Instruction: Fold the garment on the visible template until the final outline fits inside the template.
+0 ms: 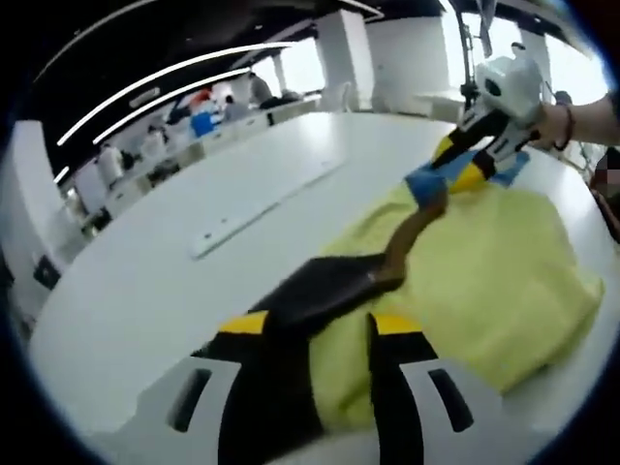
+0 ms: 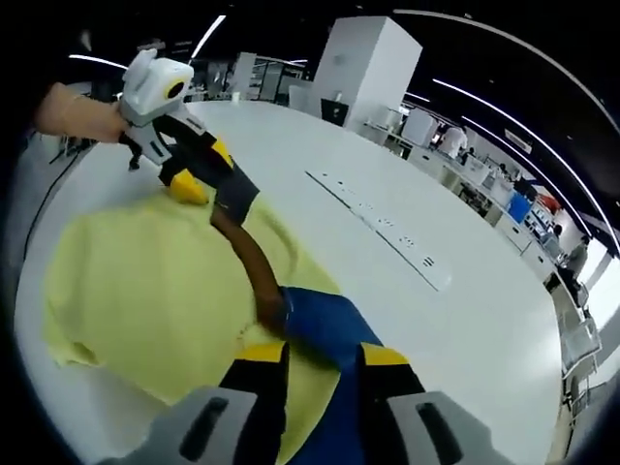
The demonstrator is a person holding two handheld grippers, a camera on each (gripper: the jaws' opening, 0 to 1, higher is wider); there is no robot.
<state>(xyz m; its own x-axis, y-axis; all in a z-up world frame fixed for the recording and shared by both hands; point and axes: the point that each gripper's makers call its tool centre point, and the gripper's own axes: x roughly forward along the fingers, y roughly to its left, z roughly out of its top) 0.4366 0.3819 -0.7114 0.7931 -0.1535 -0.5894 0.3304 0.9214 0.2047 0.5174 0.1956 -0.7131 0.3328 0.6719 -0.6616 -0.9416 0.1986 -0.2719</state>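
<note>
Yellow garment [image 1: 465,281], between both hand-held grippers

The garment [image 1: 484,271] is pale yellow with a dark collar band and blue trim [image 2: 325,325] — it lies spread across the white tabletop [image 1: 194,213], mostly flat with soft wrinkles. Its collar edge is stretched into a taut strip between two lifted points — one at each end, raised off the surface.
</note>
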